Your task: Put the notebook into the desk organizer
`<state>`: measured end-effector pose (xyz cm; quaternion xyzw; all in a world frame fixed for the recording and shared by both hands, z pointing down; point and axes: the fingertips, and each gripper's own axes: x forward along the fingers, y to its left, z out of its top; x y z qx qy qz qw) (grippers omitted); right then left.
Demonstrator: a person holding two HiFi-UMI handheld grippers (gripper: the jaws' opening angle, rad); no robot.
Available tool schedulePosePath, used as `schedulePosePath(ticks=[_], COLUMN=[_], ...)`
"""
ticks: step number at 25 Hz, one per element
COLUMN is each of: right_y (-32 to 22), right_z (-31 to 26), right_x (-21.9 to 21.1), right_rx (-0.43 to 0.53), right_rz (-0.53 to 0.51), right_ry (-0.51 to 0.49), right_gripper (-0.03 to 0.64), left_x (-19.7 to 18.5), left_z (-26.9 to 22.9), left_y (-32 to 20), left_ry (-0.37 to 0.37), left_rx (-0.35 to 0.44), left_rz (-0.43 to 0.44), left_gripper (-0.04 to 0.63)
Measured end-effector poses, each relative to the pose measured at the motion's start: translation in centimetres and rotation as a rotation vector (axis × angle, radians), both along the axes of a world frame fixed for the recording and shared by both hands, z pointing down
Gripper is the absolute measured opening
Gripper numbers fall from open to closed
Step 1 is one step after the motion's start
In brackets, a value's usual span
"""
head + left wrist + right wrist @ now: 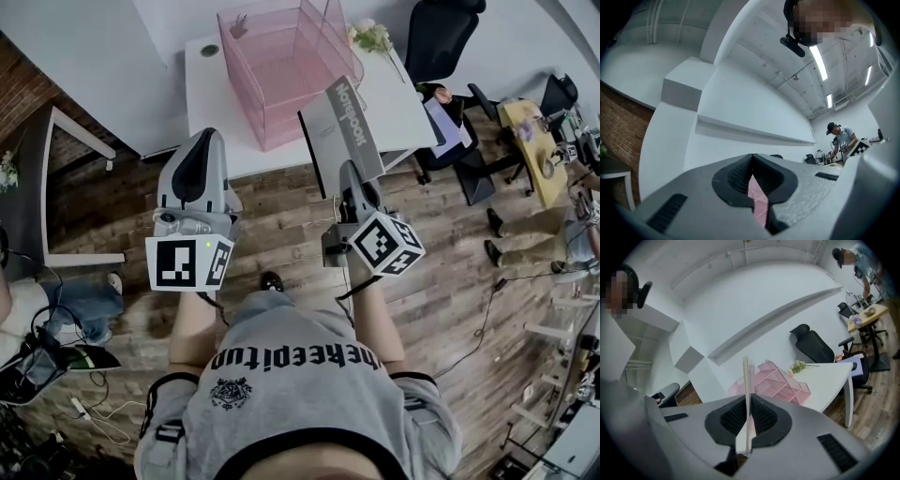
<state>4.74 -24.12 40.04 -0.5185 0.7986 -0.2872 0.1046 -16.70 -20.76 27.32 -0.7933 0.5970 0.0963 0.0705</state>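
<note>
The pink desk organizer [272,61] stands empty on the white table [211,103]. A thin grey notebook [342,127] is held upright in the air in front of the table's near edge, just right of the organizer. My right gripper [349,176] is shut on the notebook's lower edge. In the right gripper view the notebook [746,380] shows edge-on between the pads of the right gripper [747,404], with the organizer [783,380] beyond it. My left gripper [197,155] hovers at the table's near-left edge, shut and holding nothing. Its tips meet in the left gripper view [751,161].
A small bunch of flowers [370,37] lies at the table's back right. A black office chair [441,37] stands behind the table. A yellow desk [536,141] is far right, over wooden floor. A brick wall [37,84] is at left.
</note>
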Motion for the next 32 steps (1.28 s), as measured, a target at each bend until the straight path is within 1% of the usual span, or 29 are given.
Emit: schedulePosePath(ticks=[3,8,15,21,24,32], right_y=[-0.4,-0.9,-1.6,-3.0,-3.7,-5.6], right_z=[1.8,4.2,6.4,6.9,7.3,7.8], right_x=[0.1,-0.1,-0.5,-0.8,-0.8,-1.1], right_rx=[-0.062,-0.159,-0.269,-0.306,-0.331,-0.369], right_rz=[0.005,0.002,0.002,-0.02,-0.012,-0.004], right_ry=[-0.061,-0.194,-0.42,-0.555,-0.596,-0.654], right_gripper=[0.01,0.01,0.009,0.01,0.01,0.01], left_x=[-0.1,0.0,-0.2,-0.5,-0.3,1.3], left_z=[0.4,1.0,1.5,1.9,2.1,2.5], left_y=[-0.6,-1.4,-1.6,-1.4,-1.5,-1.4], left_ry=[-0.001,-0.005,-0.014,-0.016,-0.014,-0.016], left_rx=[-0.01,-0.02,-0.029,-0.034,-0.04,-0.046], left_rz=[0.009,0.022,0.032,0.036,0.047,0.07], left_gripper=[0.005,0.005,0.005,0.005,0.005,0.005])
